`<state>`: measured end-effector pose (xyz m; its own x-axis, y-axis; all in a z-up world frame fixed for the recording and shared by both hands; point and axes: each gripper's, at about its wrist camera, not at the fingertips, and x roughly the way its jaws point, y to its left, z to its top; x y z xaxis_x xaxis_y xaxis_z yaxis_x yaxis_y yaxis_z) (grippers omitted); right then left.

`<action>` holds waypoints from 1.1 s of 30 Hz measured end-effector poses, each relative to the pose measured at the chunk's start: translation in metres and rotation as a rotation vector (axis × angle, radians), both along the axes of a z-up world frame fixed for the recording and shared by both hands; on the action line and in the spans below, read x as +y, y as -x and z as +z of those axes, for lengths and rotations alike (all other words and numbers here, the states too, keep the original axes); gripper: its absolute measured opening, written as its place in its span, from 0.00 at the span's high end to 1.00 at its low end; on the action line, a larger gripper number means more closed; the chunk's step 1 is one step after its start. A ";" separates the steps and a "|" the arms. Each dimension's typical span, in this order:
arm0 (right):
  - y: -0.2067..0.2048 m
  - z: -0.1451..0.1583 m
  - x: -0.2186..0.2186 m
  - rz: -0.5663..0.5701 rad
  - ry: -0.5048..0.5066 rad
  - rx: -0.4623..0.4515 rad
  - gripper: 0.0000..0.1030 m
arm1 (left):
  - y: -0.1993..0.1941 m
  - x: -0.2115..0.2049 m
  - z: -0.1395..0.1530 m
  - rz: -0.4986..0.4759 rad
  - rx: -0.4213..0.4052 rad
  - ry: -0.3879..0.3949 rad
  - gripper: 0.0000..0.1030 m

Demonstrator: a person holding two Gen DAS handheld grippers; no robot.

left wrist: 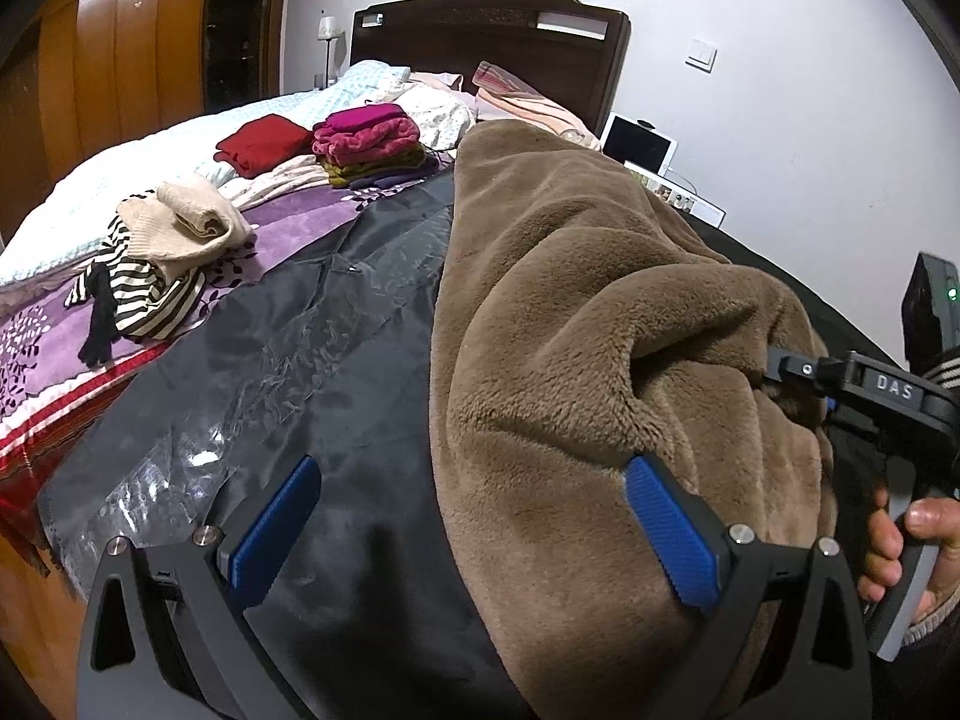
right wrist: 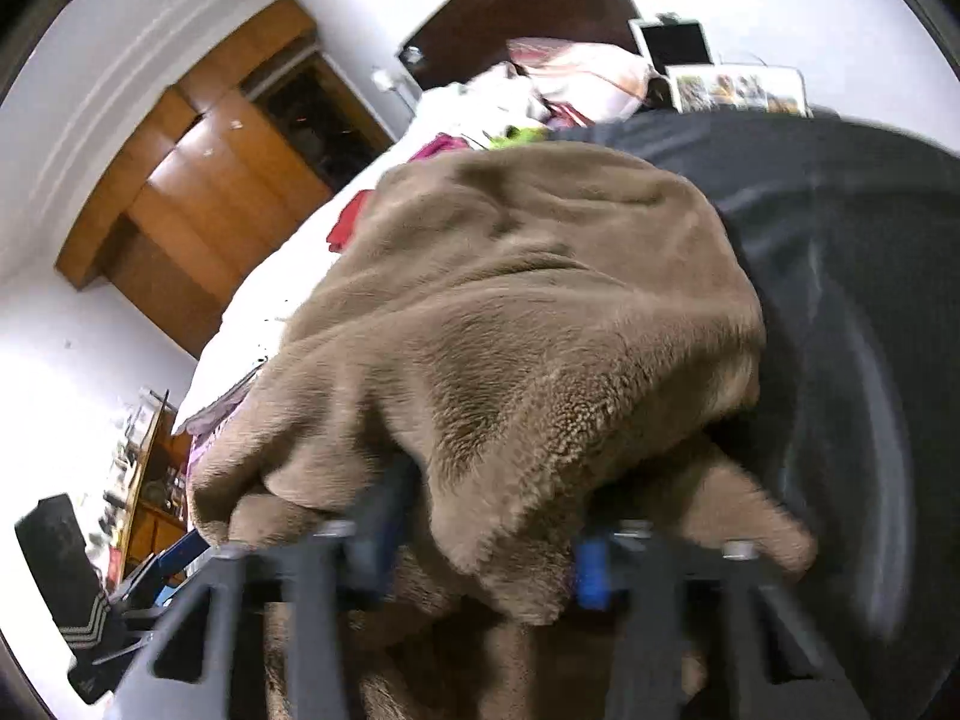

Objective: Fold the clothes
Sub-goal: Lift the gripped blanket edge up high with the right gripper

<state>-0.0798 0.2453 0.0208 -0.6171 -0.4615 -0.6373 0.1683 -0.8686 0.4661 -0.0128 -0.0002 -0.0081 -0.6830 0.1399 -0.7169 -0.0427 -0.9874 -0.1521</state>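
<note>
A brown fleece garment point(left wrist: 588, 312) lies in a long heap on a dark sheet point(left wrist: 312, 360) spread over the bed. My left gripper point(left wrist: 474, 516) is open, its blue pads point(left wrist: 276, 534) wide apart; the right pad touches the fleece's near edge, with nothing held. My right gripper point(left wrist: 798, 384) comes in from the right in the left wrist view, its fingers buried in a fold of the fleece. In the right wrist view the fleece point(right wrist: 522, 324) drapes over the right gripper point(right wrist: 486, 546), and its blue pads point(right wrist: 591, 570) stand apart with fleece between them.
Further up the bed lie a cream and striped clothes pile point(left wrist: 168, 252), a red folded garment point(left wrist: 261, 141) and a stack of pink and olive folded clothes point(left wrist: 372, 144). A dark headboard point(left wrist: 492, 42) and wooden wardrobe point(left wrist: 120, 54) stand behind.
</note>
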 end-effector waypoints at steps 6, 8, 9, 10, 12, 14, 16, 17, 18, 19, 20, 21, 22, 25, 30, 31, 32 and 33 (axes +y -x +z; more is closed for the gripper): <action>-0.040 0.062 0.022 -0.107 -0.022 0.250 0.88 | -0.002 0.004 0.006 -0.008 0.010 0.007 0.01; -0.058 0.089 0.033 -0.144 -0.037 0.328 0.89 | -0.005 0.009 0.011 -0.027 0.023 0.006 0.01; -0.066 0.100 0.036 -0.159 -0.042 0.362 0.89 | -0.007 0.011 0.014 -0.039 0.032 0.004 0.01; -0.076 0.111 0.039 -0.172 -0.048 0.396 0.89 | -0.009 0.014 0.017 -0.050 0.042 0.002 0.01; -0.096 0.133 0.044 -0.197 -0.065 0.465 0.89 | -0.015 0.022 0.025 -0.082 0.064 0.001 0.01; -0.123 0.154 0.047 -0.221 -0.090 0.540 0.89 | -0.021 0.032 0.033 -0.121 0.089 0.002 0.01; -0.151 0.175 0.051 -0.242 -0.109 0.615 0.89 | -0.029 0.045 0.042 -0.165 0.119 0.010 0.01; -0.160 0.183 0.052 -0.246 -0.111 0.639 0.89 | -0.032 0.051 0.046 -0.185 0.131 0.014 0.01; -0.173 0.193 0.053 -0.256 -0.116 0.673 0.89 | -0.035 0.057 0.051 -0.207 0.143 0.014 0.01; -0.184 0.202 0.055 -0.268 -0.123 0.702 0.89 | -0.039 0.063 0.055 -0.229 0.155 0.013 0.01; -0.196 0.211 0.055 -0.280 -0.133 0.732 0.89 | -0.043 0.068 0.059 -0.248 0.165 0.009 0.01; -0.209 0.220 0.056 -0.293 -0.144 0.763 0.89 | -0.046 0.073 0.063 -0.266 0.176 0.004 0.01; -0.222 0.227 0.056 -0.308 -0.156 0.791 0.89 | -0.051 0.078 0.068 -0.285 0.190 0.000 0.01; -0.263 0.246 0.054 -0.349 -0.196 0.887 0.89 | -0.065 0.094 0.084 -0.337 0.236 0.001 0.01; -0.336 0.272 0.043 -0.419 -0.293 1.046 0.89 | -0.095 0.122 0.106 -0.423 0.312 0.022 0.01; -0.353 0.278 0.041 -0.441 -0.316 1.080 0.89 | -0.103 0.128 0.110 -0.441 0.328 0.026 0.01; -0.366 0.283 0.039 -0.455 -0.333 1.104 0.89 | -0.110 0.133 0.114 -0.460 0.343 0.026 0.01; -0.377 0.289 0.036 -0.459 -0.347 1.119 0.89 | -0.118 0.138 0.117 -0.479 0.358 0.025 0.01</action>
